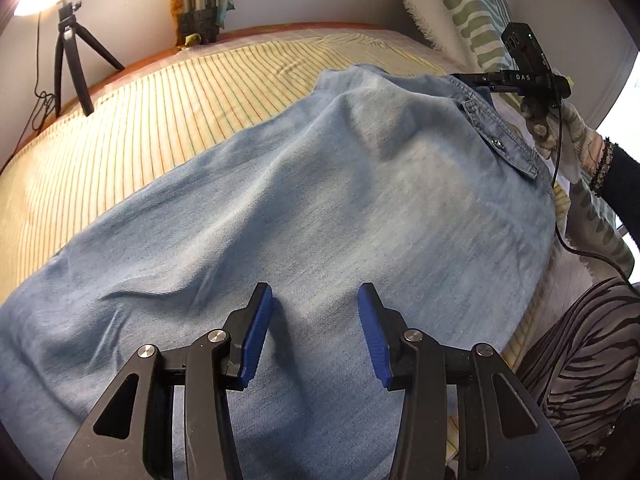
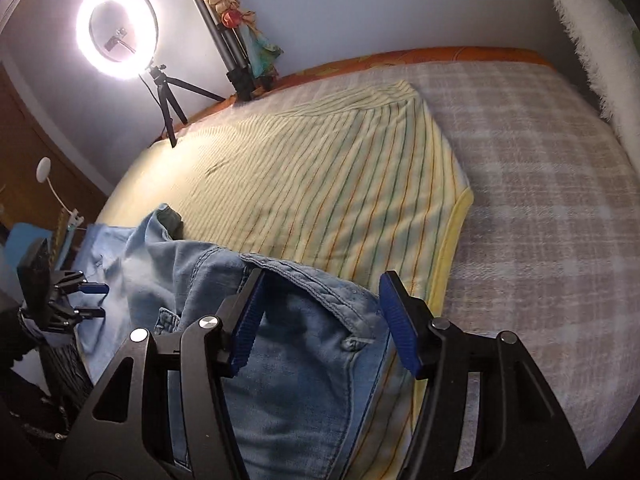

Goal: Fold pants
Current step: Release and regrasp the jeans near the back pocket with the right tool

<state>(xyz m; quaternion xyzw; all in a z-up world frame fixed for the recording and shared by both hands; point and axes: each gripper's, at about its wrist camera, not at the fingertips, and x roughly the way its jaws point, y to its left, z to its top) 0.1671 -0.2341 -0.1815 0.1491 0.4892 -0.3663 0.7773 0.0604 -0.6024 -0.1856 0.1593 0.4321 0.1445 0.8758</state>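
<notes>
Light blue denim pants point(image 1: 320, 208) lie spread on a yellow striped sheet point(image 1: 140, 128) on the bed. My left gripper point(image 1: 315, 300) is open, hovering just above the leg fabric, holding nothing. It also shows at the left edge of the right wrist view point(image 2: 94, 300), open. My right gripper point(image 2: 322, 284) is open over the waistband point(image 2: 320, 276) and a belt loop point(image 2: 356, 342), holding nothing. In the left wrist view the right gripper point(image 1: 480, 80) sits at the far waistband end of the pants; its fingers look apart.
A ring light on a tripod point(image 2: 116, 32) and a second stand point(image 2: 232, 56) stand at the far bed edge. A grey checked blanket point(image 2: 540, 200) covers the right of the bed. A patterned pillow point(image 1: 460, 4) leans at the right. My striped clothing point(image 1: 580, 340) is near.
</notes>
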